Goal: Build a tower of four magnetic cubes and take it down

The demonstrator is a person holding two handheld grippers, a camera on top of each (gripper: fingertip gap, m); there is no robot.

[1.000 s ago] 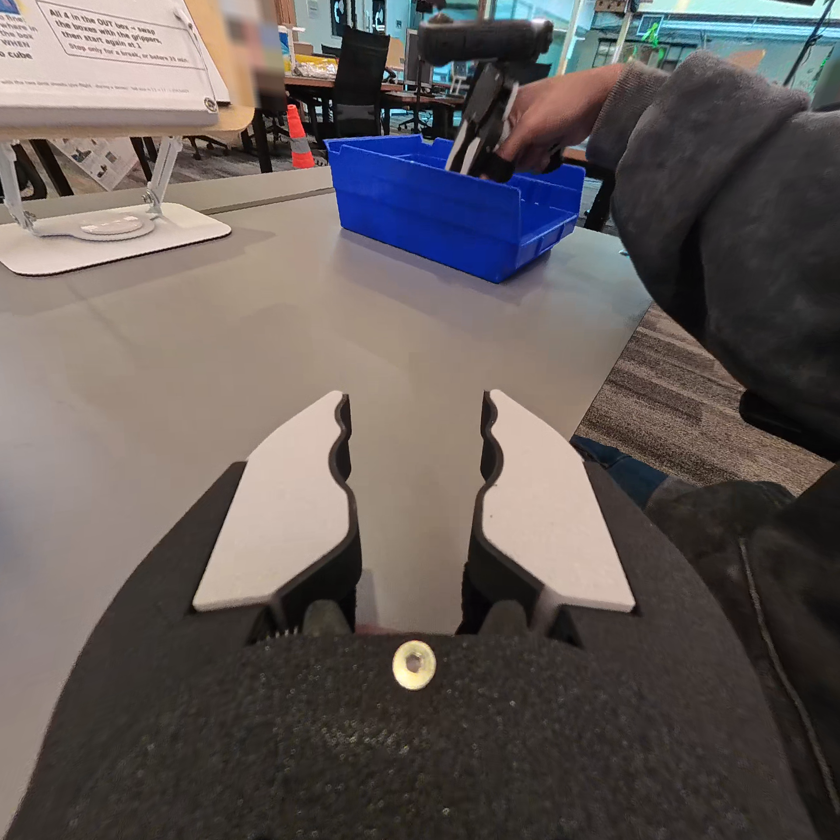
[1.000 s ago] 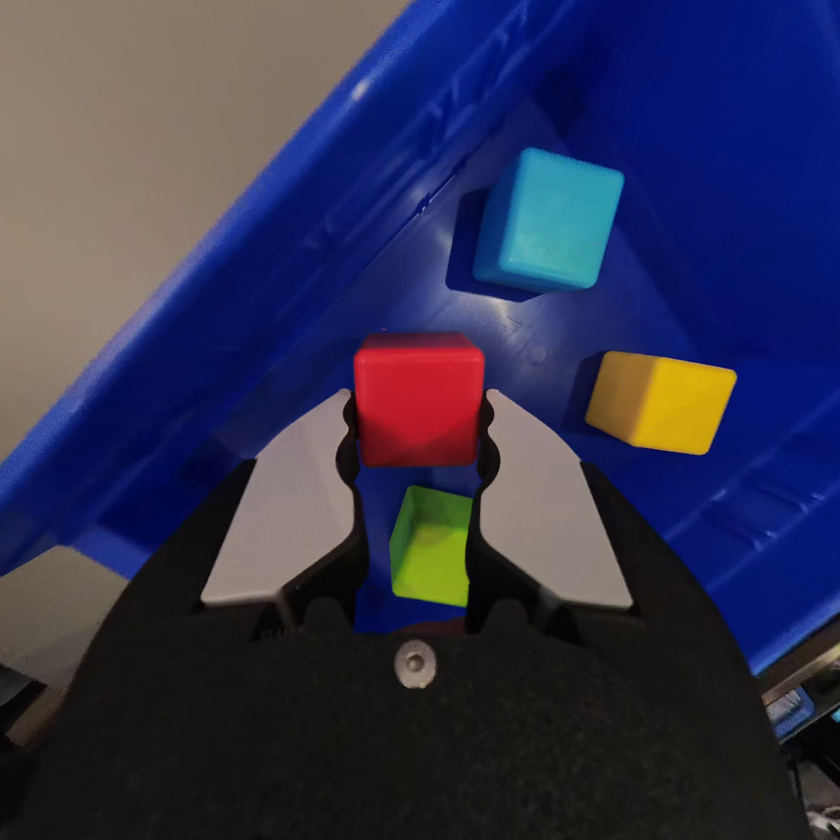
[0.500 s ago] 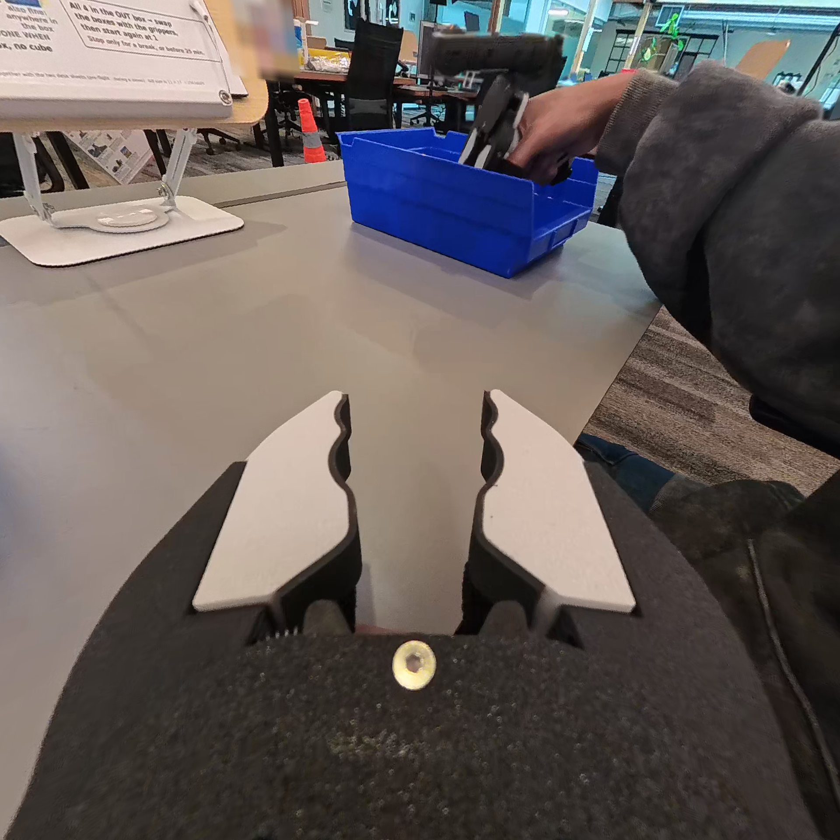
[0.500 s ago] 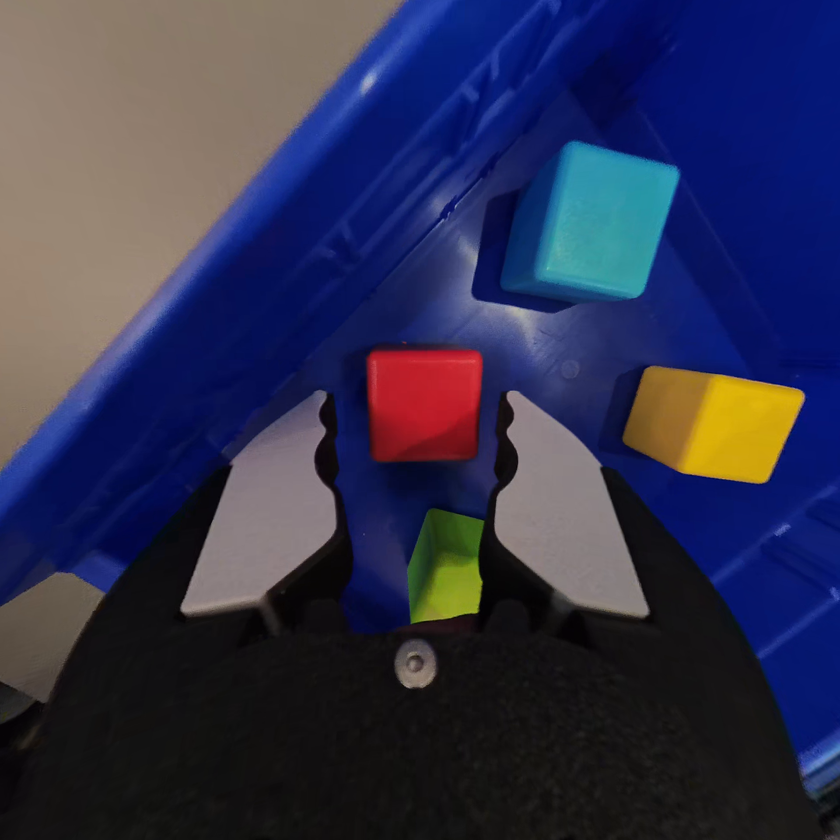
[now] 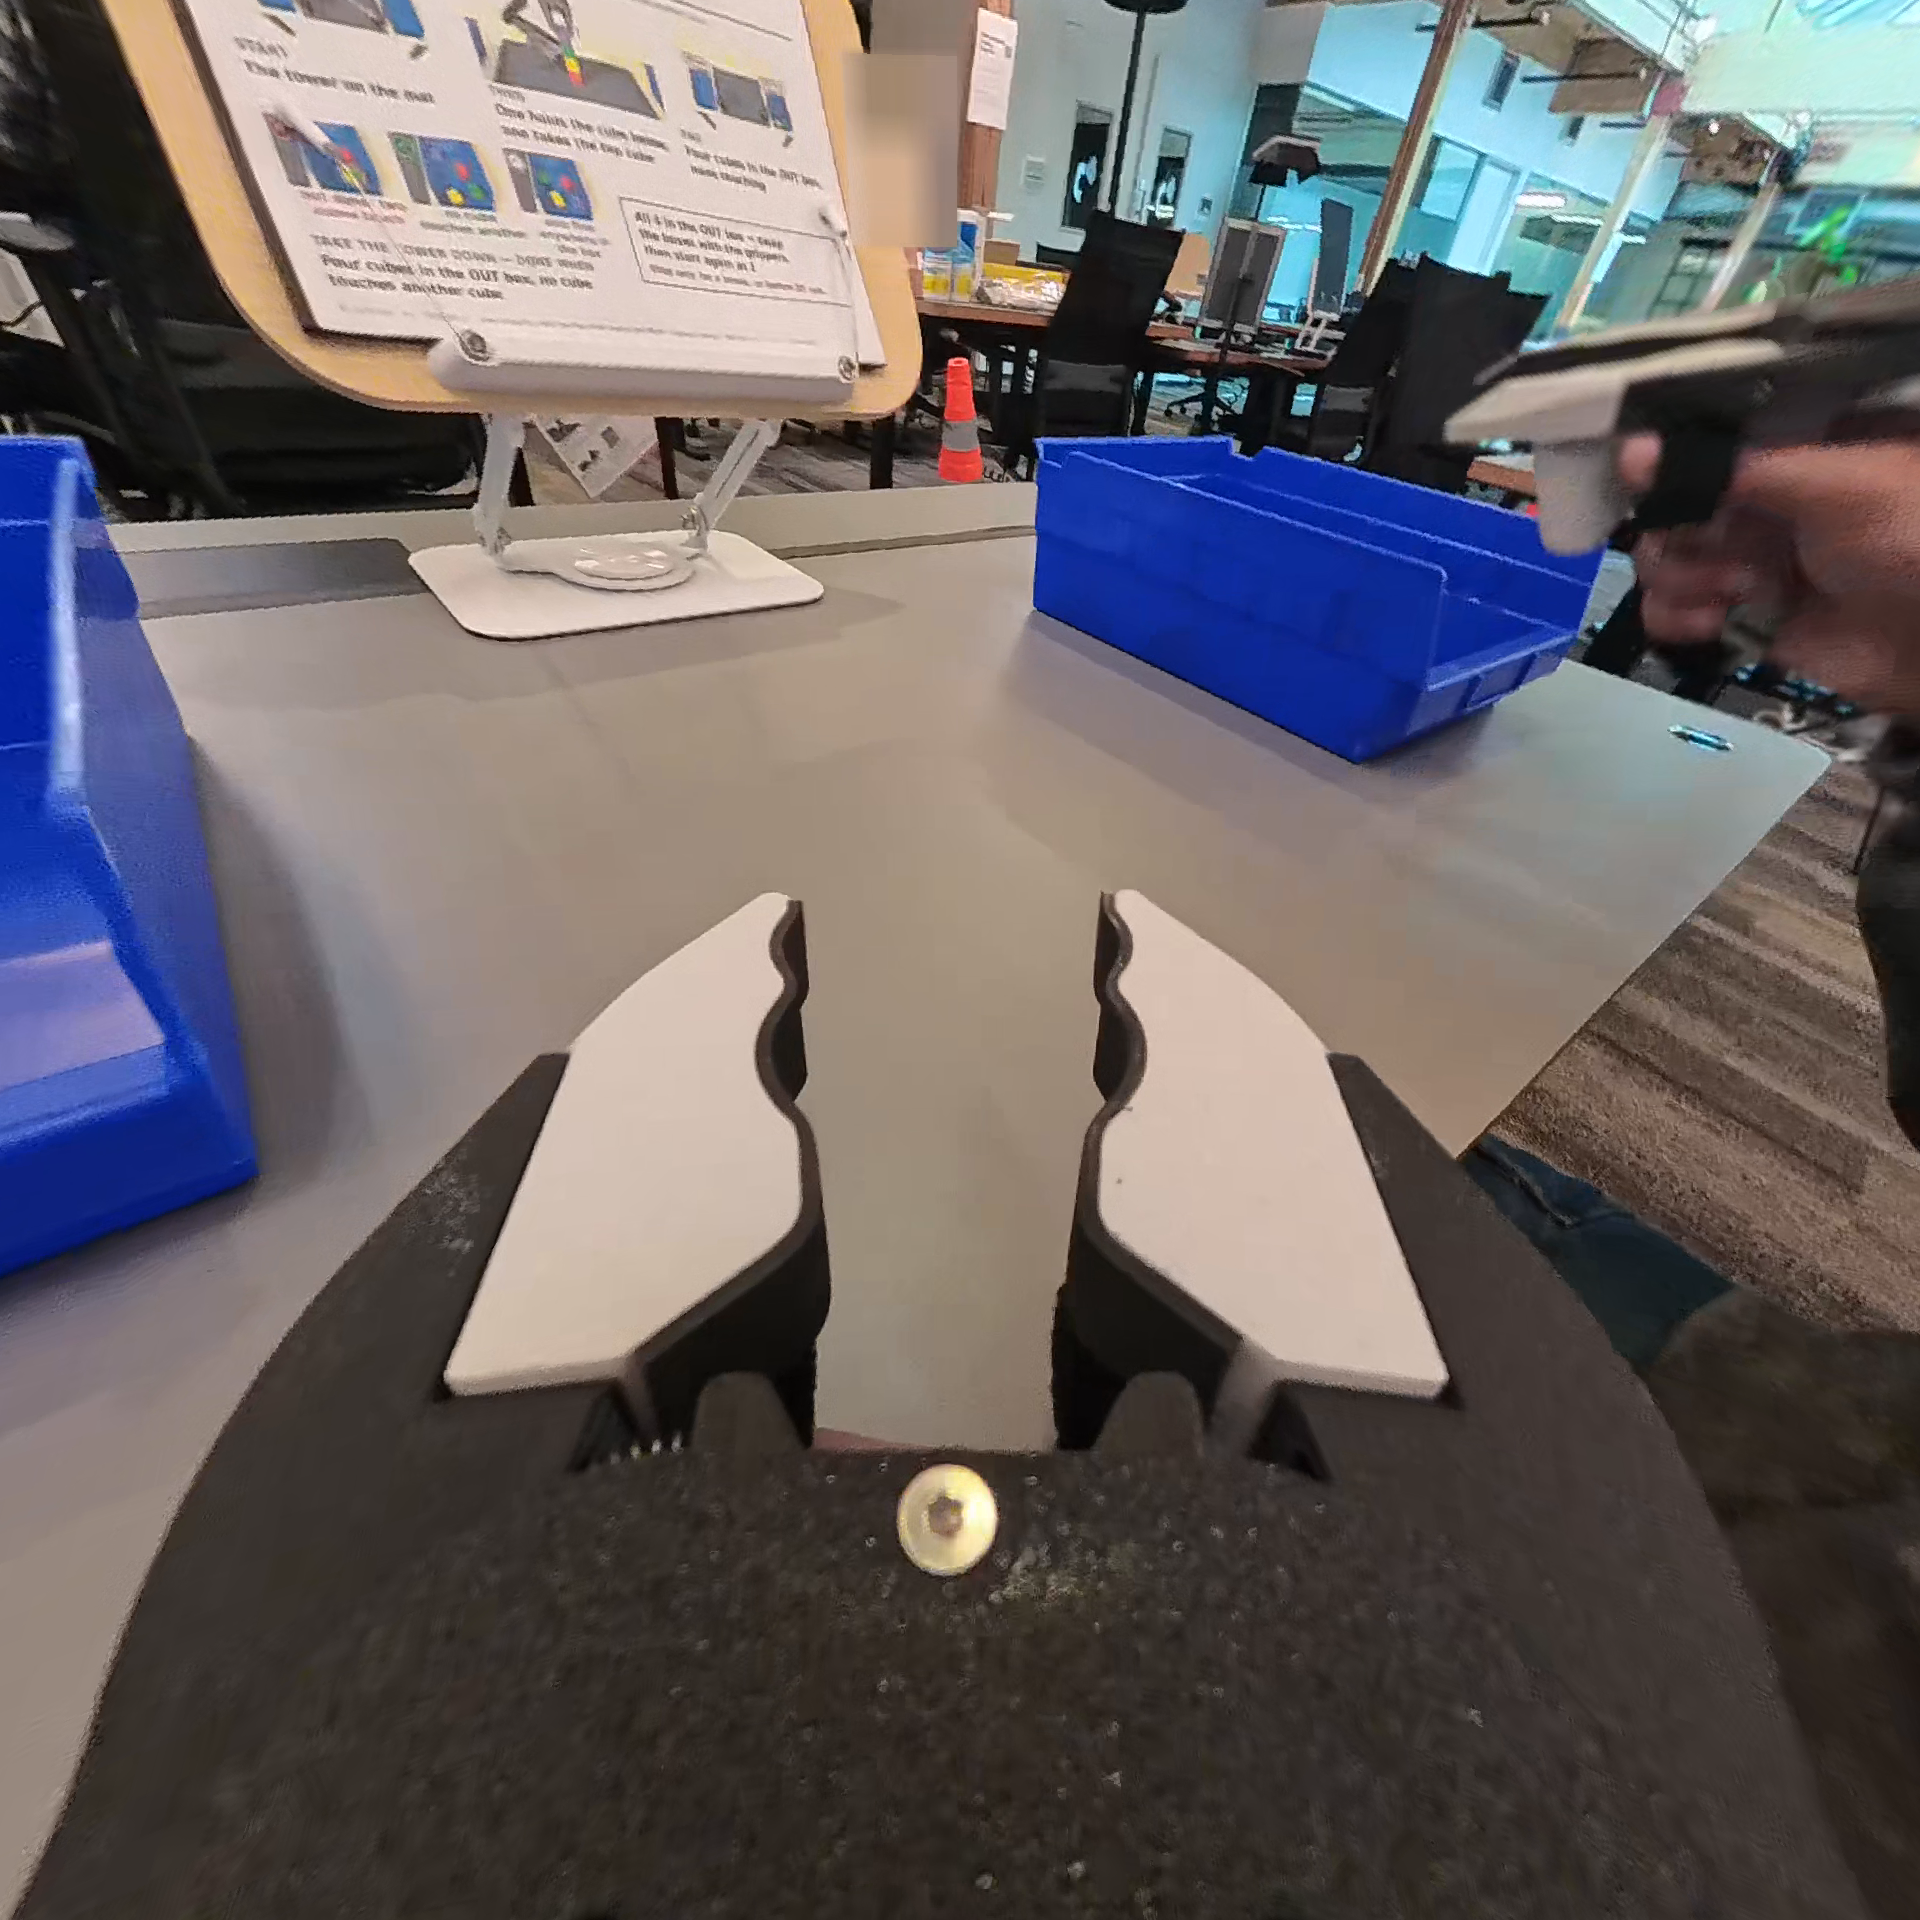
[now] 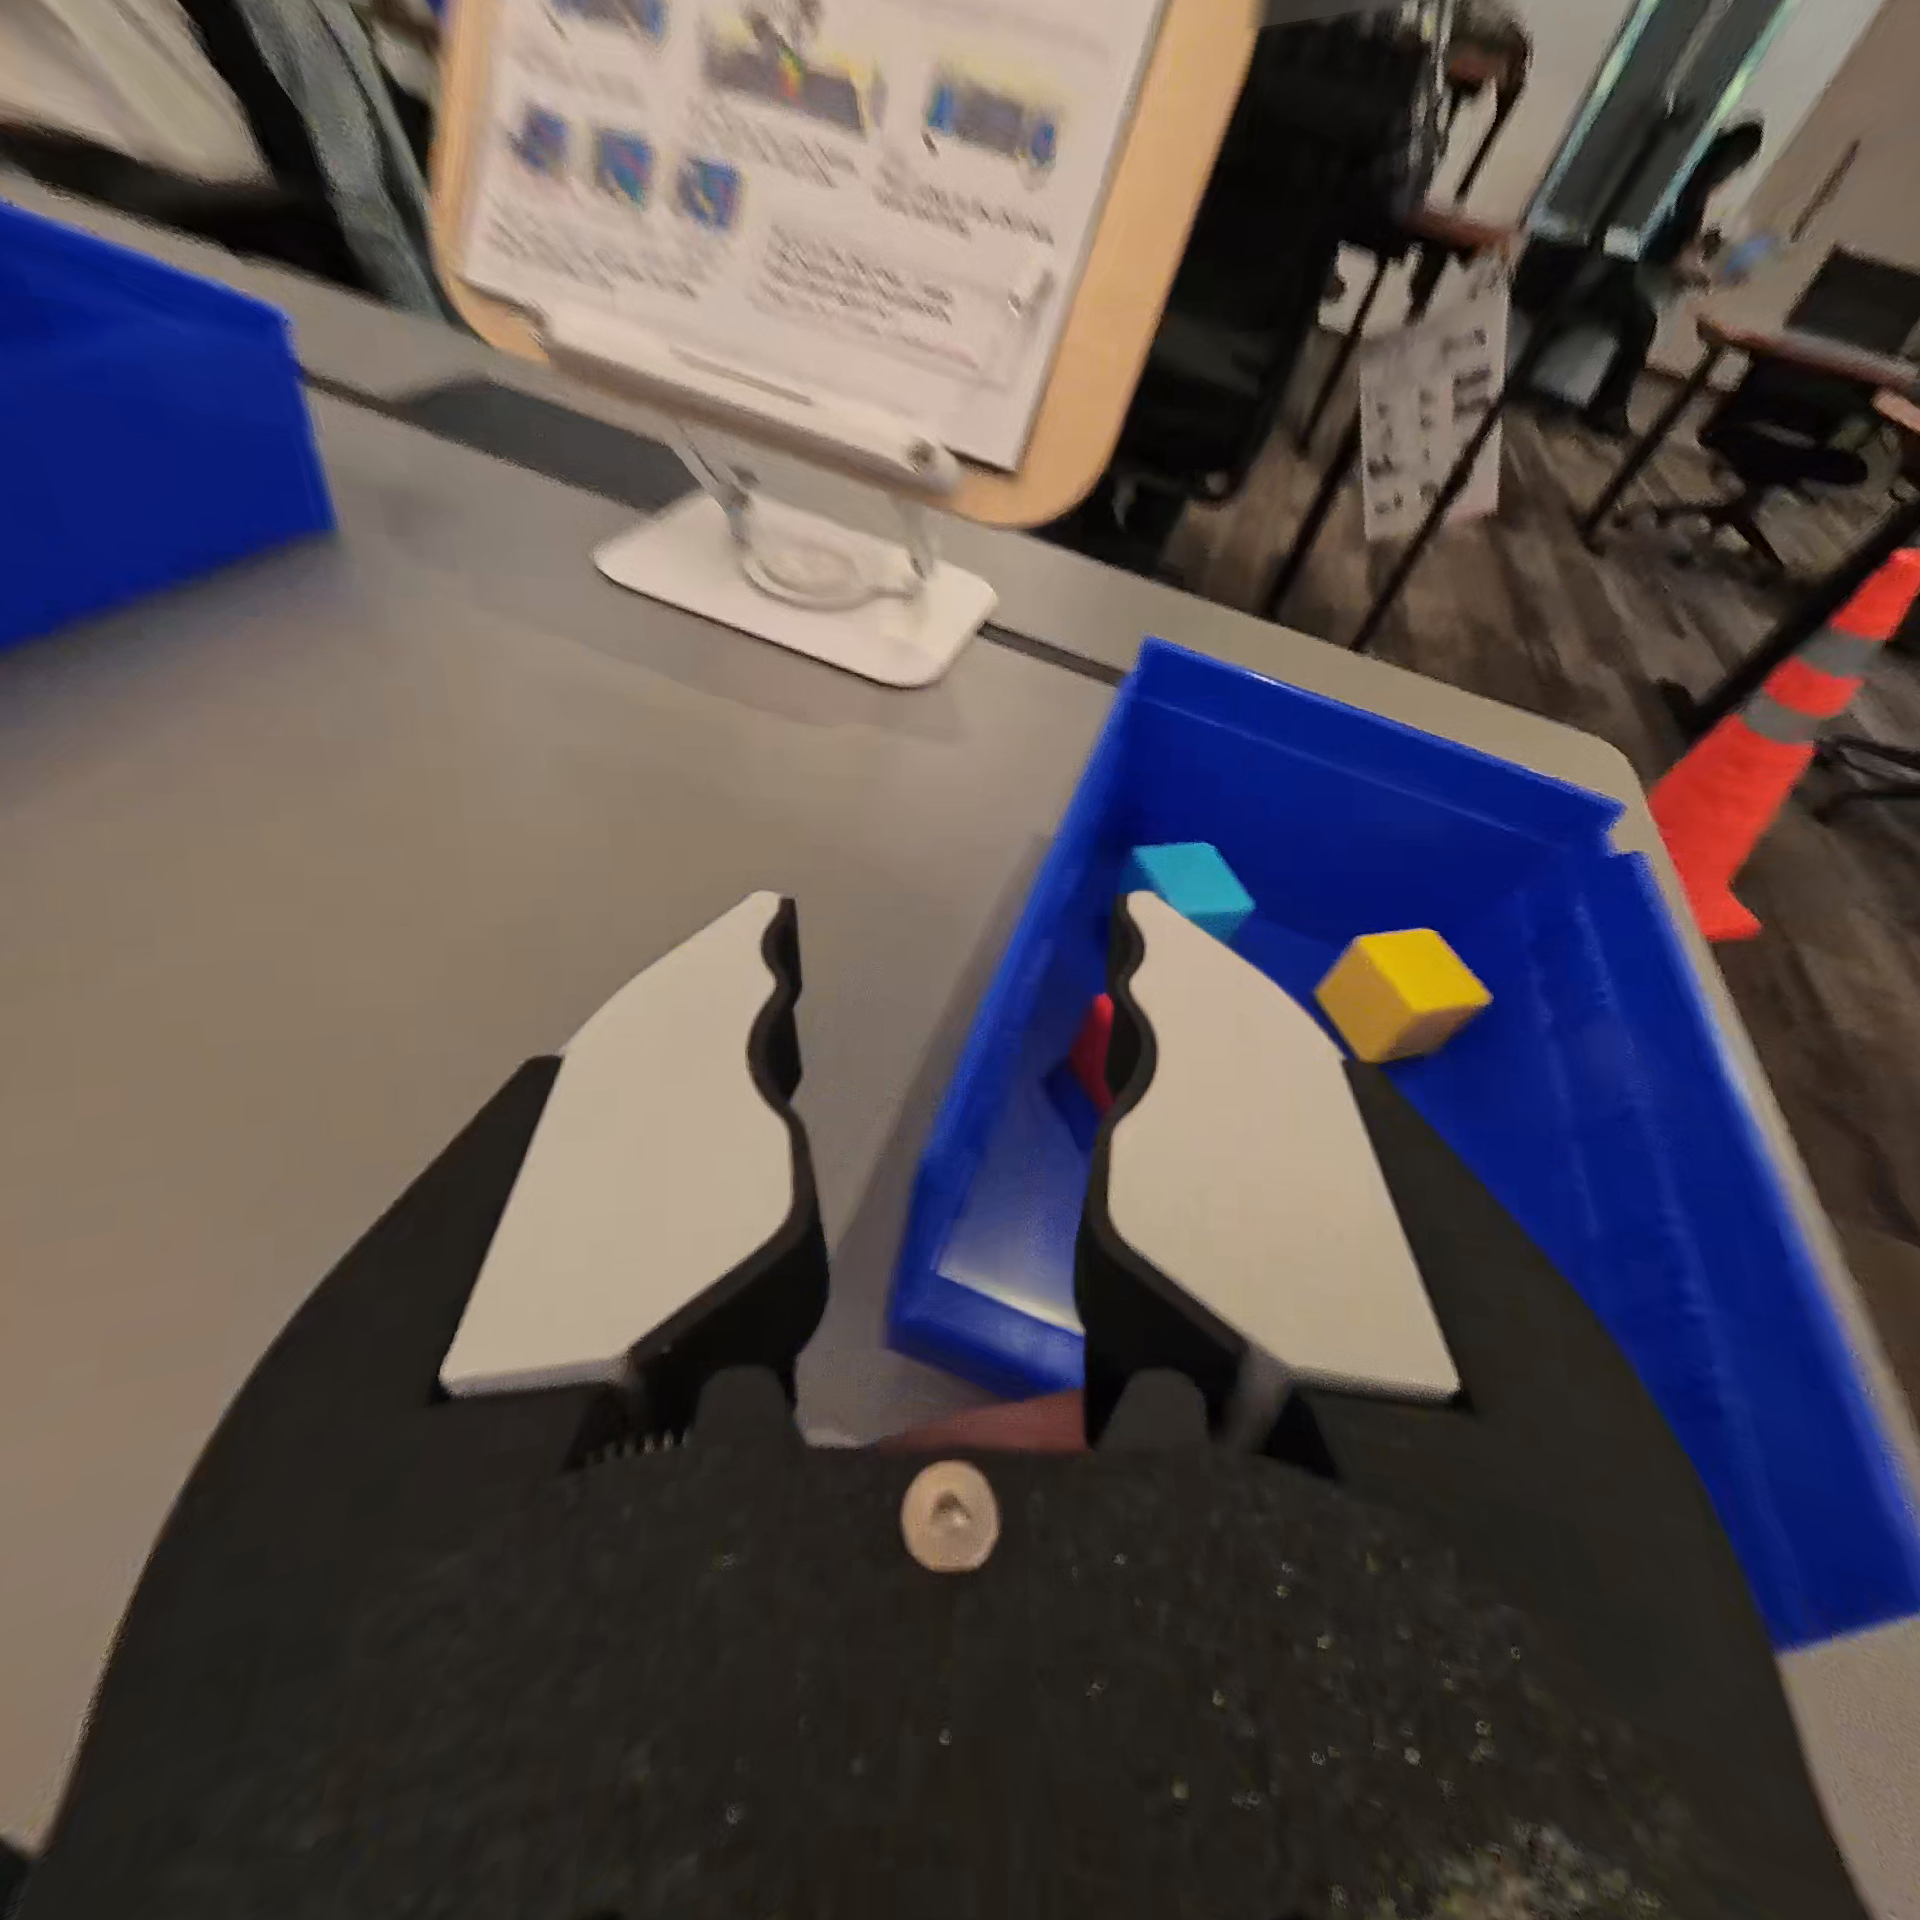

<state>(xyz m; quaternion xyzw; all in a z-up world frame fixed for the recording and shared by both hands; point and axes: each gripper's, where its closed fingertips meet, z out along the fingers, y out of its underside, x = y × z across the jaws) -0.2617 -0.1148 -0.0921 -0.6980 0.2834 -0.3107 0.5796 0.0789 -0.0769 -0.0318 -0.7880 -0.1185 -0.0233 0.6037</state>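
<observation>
Fingers (image 5: 665, 1122) on my left gripper (image 5: 948, 977) stand apart with only bare grey bench (image 5: 727, 790) showing in the gap, so it holds nothing. On my right gripper (image 6: 951, 977) the two fingers (image 6: 644, 1143) are likewise spread and empty; through its gap I see bench on the left and the near wall of a blue bin (image 6: 1621, 1195) on the right. I count two blue bins in each view: in the right wrist view one fills the lower right and a second blue bin (image 6: 145, 457) sits at the left edge; in the left wrist view they sit at the right centre (image 5: 1278, 603) and the left edge (image 5: 94, 935), well apart. Inside the lower-right bin I can count three cubes: a cyan cube (image 6: 1195, 883) near the far corner, a yellow cube (image 6: 1397, 992) to its right, and a sliver of a red cube (image 6: 1093, 1044) mostly hidden behind my right finger. None of them touch. I cannot tell whether a fourth lies behind the gripper. One instruction board on a white stand (image 6: 800, 208) sits at the top centre of that view, and one orange cone (image 6: 1787, 727) stands on the floor at the right edge. In the left wrist view the other gripper (image 5: 1621, 416), blurred, appears at the upper right in a person's hand (image 5: 1808, 582).
</observation>
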